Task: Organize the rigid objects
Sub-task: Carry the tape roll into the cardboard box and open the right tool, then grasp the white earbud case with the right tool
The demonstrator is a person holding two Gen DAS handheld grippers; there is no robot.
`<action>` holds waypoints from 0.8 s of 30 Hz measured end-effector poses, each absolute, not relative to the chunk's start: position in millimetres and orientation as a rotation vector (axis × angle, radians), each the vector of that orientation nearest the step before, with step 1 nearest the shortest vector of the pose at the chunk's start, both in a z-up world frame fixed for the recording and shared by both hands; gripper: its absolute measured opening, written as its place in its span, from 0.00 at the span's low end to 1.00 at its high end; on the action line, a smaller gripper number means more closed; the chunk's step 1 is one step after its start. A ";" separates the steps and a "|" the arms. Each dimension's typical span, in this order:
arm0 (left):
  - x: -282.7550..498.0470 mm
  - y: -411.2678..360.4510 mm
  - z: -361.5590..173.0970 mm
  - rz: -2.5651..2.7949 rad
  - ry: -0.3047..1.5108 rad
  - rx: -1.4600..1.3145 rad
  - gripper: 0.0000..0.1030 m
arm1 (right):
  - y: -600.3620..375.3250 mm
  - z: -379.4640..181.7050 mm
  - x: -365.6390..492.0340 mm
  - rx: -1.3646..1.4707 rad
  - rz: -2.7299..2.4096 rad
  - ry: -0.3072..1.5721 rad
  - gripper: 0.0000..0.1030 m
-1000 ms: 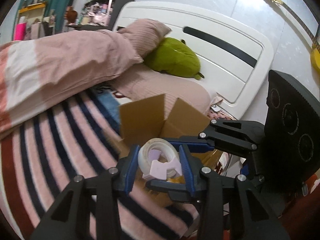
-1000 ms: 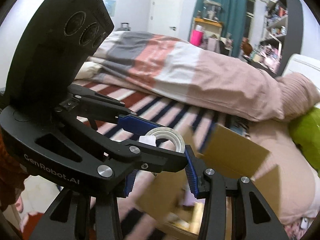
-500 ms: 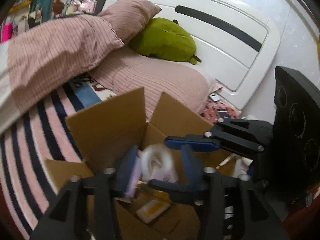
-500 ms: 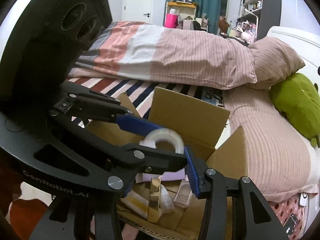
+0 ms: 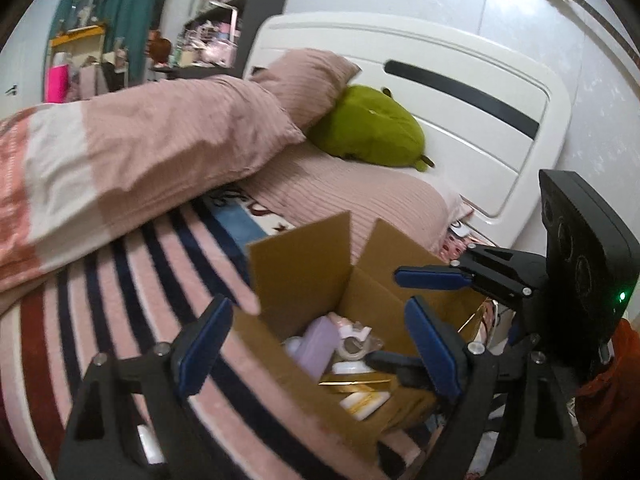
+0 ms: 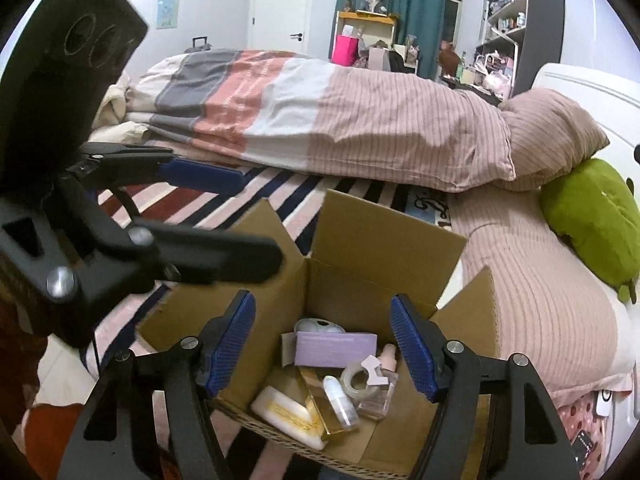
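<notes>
An open cardboard box (image 6: 384, 240) (image 5: 296, 264) stands on the striped bed. A clear tape dispenser (image 6: 364, 378) (image 5: 354, 346) lies inside it among a lilac box (image 6: 336, 349), a small bottle (image 6: 340, 400), a gold box (image 6: 316, 404) and a white jar (image 6: 286, 410). My left gripper (image 5: 316, 344) is open and empty above the box's near edge. My right gripper (image 6: 324, 344) is open and empty just above the box's contents. The left gripper also shows at the left of the right wrist view (image 6: 224, 216).
A pink striped duvet (image 6: 360, 120) lies across the bed behind the box. A green plush toy (image 5: 372, 128) rests by the pillow (image 5: 308, 80) and white headboard (image 5: 460, 100). Shelves and a door stand at the back of the room.
Both grippers held the tape dispenser over the bed, carried it over the box and opened. The dispenser now lies in the box and both grippers are empty.
</notes>
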State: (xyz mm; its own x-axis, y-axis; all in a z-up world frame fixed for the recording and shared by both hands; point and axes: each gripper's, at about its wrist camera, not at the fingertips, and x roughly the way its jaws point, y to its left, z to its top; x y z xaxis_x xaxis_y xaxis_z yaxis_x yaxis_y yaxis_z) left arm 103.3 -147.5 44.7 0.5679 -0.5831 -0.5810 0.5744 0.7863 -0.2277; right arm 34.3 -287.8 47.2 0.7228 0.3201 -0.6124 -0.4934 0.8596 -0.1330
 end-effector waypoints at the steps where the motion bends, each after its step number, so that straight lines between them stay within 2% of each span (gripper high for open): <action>1: 100.3 -138.7 46.2 -0.669 0.681 -0.024 0.83 | -284.6 48.5 32.9 -0.305 0.460 0.612 0.65; 14: 54.7 -17.9 36.3 -0.418 0.639 -0.076 0.83 | -196.7 52.9 11.4 -0.363 0.620 0.577 0.65; 18: 46.1 19.8 12.9 -0.336 0.661 -0.096 0.83 | -155.8 33.7 12.4 -0.332 0.734 0.629 0.65; 24: 37.3 64.3 -30.1 -0.269 0.714 -0.144 0.83 | -105.8 -24.7 31.1 -0.338 0.801 0.746 0.65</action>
